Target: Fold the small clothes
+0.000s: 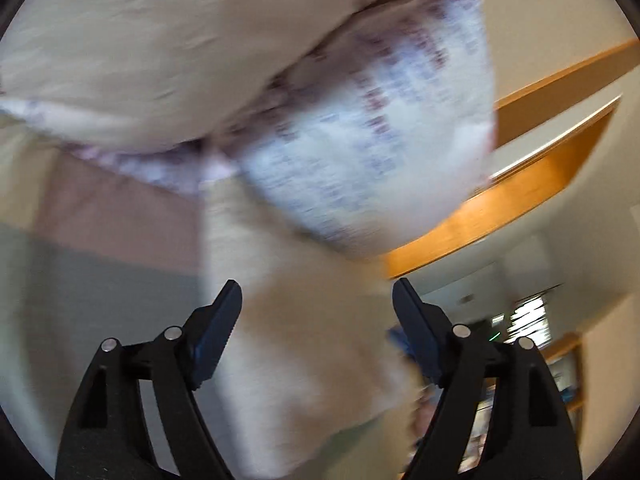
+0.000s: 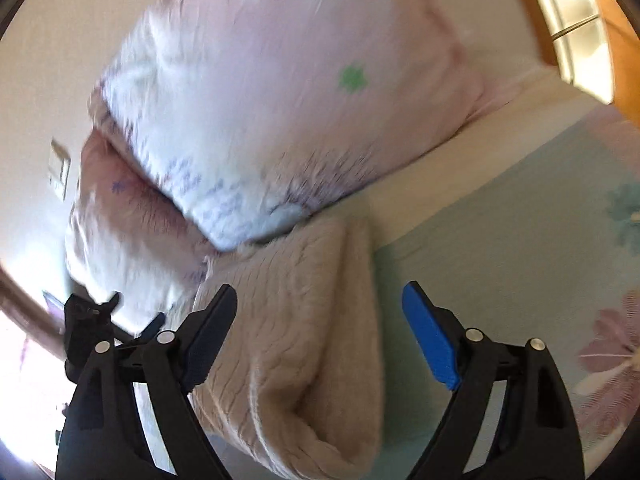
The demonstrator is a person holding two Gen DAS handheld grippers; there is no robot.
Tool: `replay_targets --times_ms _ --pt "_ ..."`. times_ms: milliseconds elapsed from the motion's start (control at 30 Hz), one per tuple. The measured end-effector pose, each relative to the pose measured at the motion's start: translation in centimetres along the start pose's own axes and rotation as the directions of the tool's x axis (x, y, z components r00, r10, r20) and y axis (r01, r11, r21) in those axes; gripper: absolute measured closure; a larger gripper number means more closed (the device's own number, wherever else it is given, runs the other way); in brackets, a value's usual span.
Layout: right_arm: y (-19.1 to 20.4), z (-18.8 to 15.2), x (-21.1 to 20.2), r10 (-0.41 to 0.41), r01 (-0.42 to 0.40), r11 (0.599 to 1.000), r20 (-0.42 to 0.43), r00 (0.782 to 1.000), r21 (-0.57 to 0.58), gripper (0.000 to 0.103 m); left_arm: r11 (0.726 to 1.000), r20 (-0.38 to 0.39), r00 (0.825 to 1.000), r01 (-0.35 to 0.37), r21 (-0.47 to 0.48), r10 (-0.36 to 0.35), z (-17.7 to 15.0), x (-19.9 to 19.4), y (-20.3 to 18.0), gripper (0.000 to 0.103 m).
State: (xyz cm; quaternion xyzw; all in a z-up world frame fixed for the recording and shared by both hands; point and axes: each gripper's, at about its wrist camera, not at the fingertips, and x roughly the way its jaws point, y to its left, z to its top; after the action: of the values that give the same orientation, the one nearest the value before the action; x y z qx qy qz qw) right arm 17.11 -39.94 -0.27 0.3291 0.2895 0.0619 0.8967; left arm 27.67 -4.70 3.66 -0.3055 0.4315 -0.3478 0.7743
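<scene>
**Lying between open fingers: a folded knit piece on the bed**

Lying on the bed sheet (image 2: 500, 240), a beige knitted garment (image 2: 304, 332) is folded over, with a thick rounded fold at its near end. In the right wrist view it sits between the two fingers of the right gripper (image 2: 320, 304), whose jaws stand wide apart; the left finger seems to be very close to the knit, but I cannot tell if it touches. The sheet is pale green with pink and teal flowers printed on it.

Behind the garment there is a pink pillow (image 2: 320, 60) with small green and purple flowers, and a white patterned cloth (image 2: 224, 184) lies over its lower part, touching the far edge of the garment.

In the left wrist view the picture is much blurred. The left gripper (image 1: 316, 296) also has its jaws spread wide, and the same beige fabric (image 1: 312, 360) passes between them. Above it are the white patterned cloth (image 1: 380, 140) and a beige pillow (image 1: 160, 48). An orange wooden frame (image 1: 520, 184) shows at the right.
</scene>
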Motion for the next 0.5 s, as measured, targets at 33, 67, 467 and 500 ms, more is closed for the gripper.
replay_targets --times_ms 33,67,467,500 --pt "0.5 0.1 0.9 -0.032 0.032 0.999 -0.020 0.999 -0.019 0.020 0.998 -0.030 0.998 -0.053 0.016 0.054 -0.5 0.5 0.3 0.025" --pt "0.8 0.1 1.5 -0.051 0.051 0.998 -0.030 0.998 -0.030 0.022 0.997 -0.050 0.995 -0.079 0.026 0.080 -0.7 0.7 0.8 0.025" --pt "0.0 0.4 3.9 -0.138 0.139 0.990 -0.066 0.988 0.019 0.023 0.977 -0.116 0.972 -0.193 0.091 0.203 -3.7 7.3 -0.1 0.017" --pt "0.0 0.2 3.9 -0.134 0.135 0.991 -0.067 0.989 0.010 0.012 0.977 -0.119 0.972 -0.194 0.093 0.204 -3.6 7.3 -0.2 0.016"
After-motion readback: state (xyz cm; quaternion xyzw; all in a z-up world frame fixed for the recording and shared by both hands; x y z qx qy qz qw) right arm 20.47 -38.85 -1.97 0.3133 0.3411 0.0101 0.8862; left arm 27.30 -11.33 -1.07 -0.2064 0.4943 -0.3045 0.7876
